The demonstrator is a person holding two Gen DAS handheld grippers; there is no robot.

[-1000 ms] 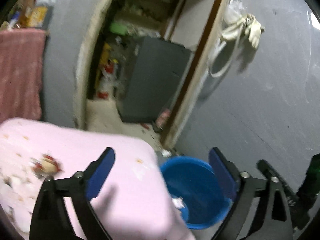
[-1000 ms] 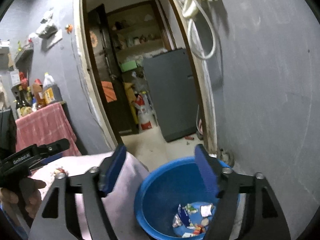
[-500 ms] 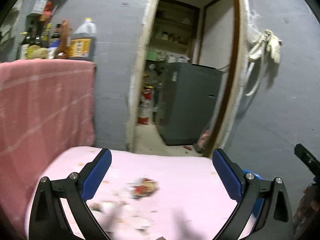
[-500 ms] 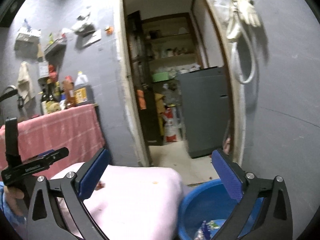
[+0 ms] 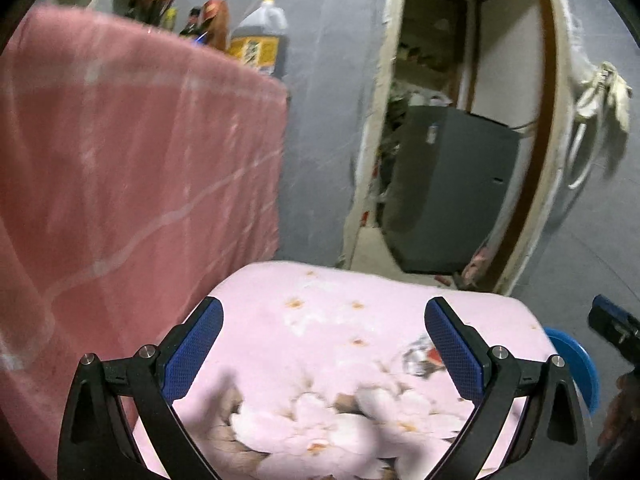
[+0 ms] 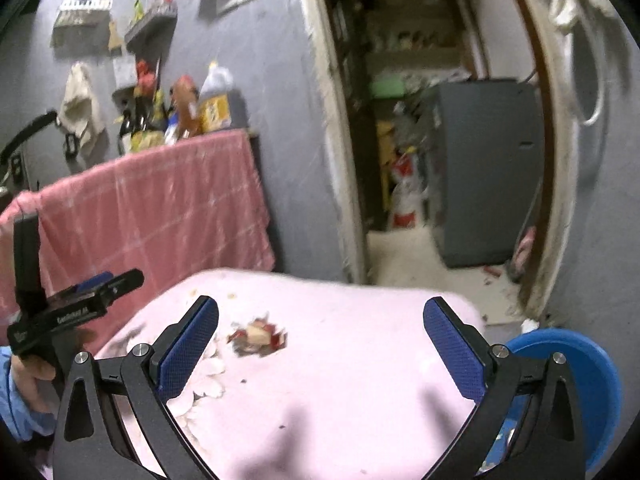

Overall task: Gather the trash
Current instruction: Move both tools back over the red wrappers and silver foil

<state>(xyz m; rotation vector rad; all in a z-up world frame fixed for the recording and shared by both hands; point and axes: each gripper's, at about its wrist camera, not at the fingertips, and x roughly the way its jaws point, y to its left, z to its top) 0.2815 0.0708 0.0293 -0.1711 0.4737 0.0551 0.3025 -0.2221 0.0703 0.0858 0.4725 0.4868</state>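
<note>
Both claws were seen spread wide with nothing held: the left claw (image 5: 324, 344) and the right claw (image 6: 320, 344) were each held over the pink-covered table (image 6: 360, 380). A crumpled red-and-white wrapper (image 6: 258, 334) was seen lying on the table, at about 11 o'clock from the right claw's centre and just beside its left pad. The blue basin (image 6: 576, 364) was seen at 3 o'clock, past the table edge, with scraps inside, blurred.
</note>
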